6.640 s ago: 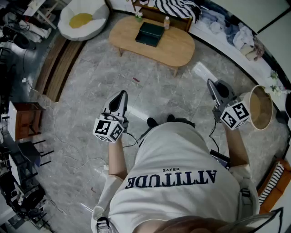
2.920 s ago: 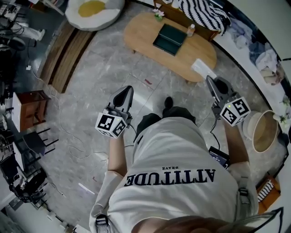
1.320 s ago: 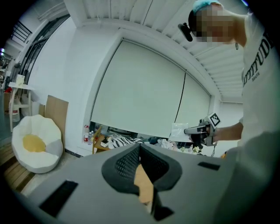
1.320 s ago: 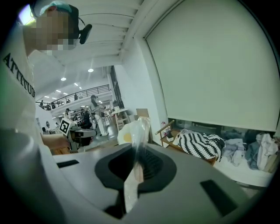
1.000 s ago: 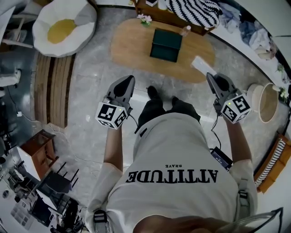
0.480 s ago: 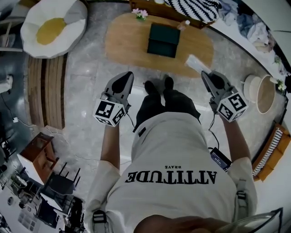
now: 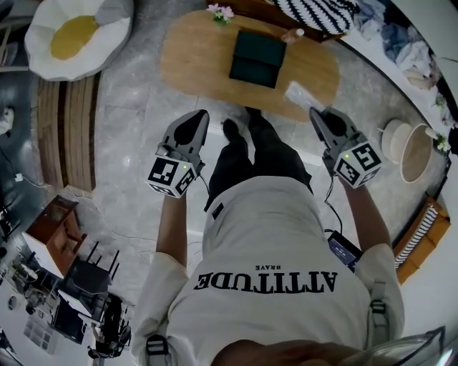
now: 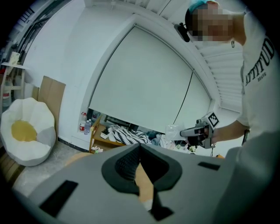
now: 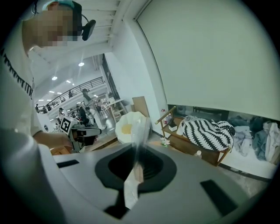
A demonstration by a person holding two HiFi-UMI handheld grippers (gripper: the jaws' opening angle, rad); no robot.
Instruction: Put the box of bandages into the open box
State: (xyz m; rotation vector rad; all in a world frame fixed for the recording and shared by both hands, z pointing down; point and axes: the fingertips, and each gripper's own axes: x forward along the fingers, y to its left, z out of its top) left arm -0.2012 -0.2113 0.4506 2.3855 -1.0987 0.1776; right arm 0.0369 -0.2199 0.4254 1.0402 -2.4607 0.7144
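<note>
Wood tabletop (image 7: 193,61) now closer (open box (image 7: 257,58) likely within reach): right fingers (image 7: 323,123) pinch box of bandages (image 7: 299,93); left fingers (image 7: 189,130) closed, empty.

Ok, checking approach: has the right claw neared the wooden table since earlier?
Yes. The right claw, shut on a clear packet, now overlaps the wooden table's near edge; earlier, floor lay between.

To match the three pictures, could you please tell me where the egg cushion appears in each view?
Head view: egg cushion in the top left corner.
Left gripper view: at the far left edge.
Right gripper view: near the centre, partly behind the clear packet.
Shared landmark: the striped blanket, at the top right in the head view, centre in the left gripper view, right in the right gripper view.
</note>
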